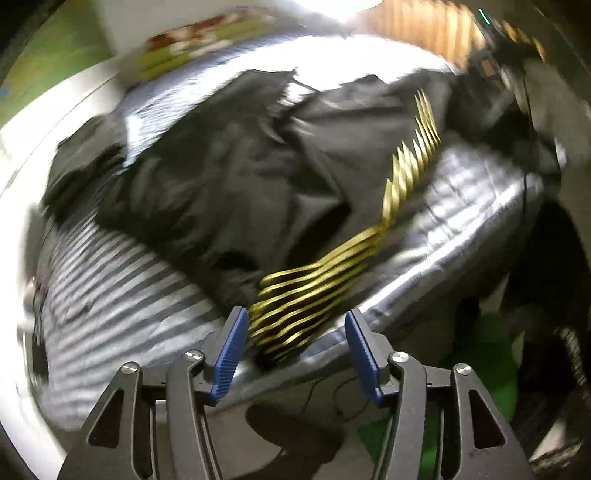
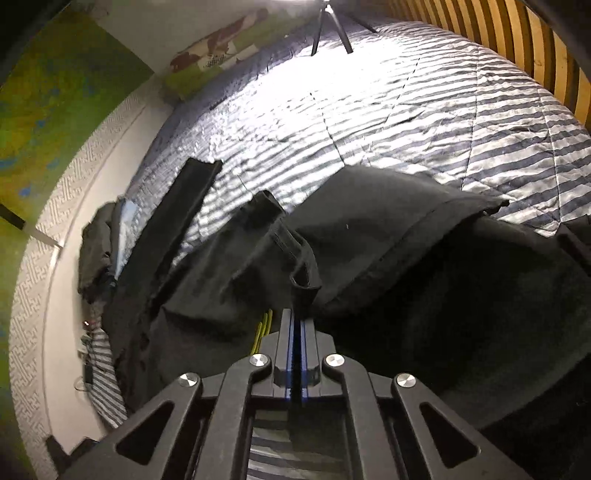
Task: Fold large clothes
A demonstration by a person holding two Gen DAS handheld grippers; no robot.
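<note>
One dark garment (image 2: 369, 229) lies rumpled on a striped bedspread (image 2: 406, 110). In the right wrist view it fills the centre and lower right of the frame, with a long dark strip (image 2: 184, 214) reaching toward the upper left and a fabric loop (image 2: 303, 266) hanging at the centre. The right gripper (image 2: 295, 325), at bottom centre, has its two blue-lined fingers pressed together on a fold of the garment just below that loop.

The left wrist view is motion-blurred. There the garment (image 1: 229, 177) spreads across the centre of the frame, and a band of gold stripes (image 1: 314, 284) runs on it from the right of centre down to the lower centre; the right wrist view shows only a sliver of that gold beside the gripper. The left gripper (image 1: 295, 354), at bottom centre, stands with its two blue pads (image 1: 231, 354) well apart, and the striped end of the garment lies between them; whether they touch it cannot be told.

Only the right wrist view shows a tripod (image 2: 328, 29) at top centre. Both views show a slatted wooden headboard (image 2: 517, 48) at upper right and one patterned pillow (image 2: 221, 51) at upper left.
</note>
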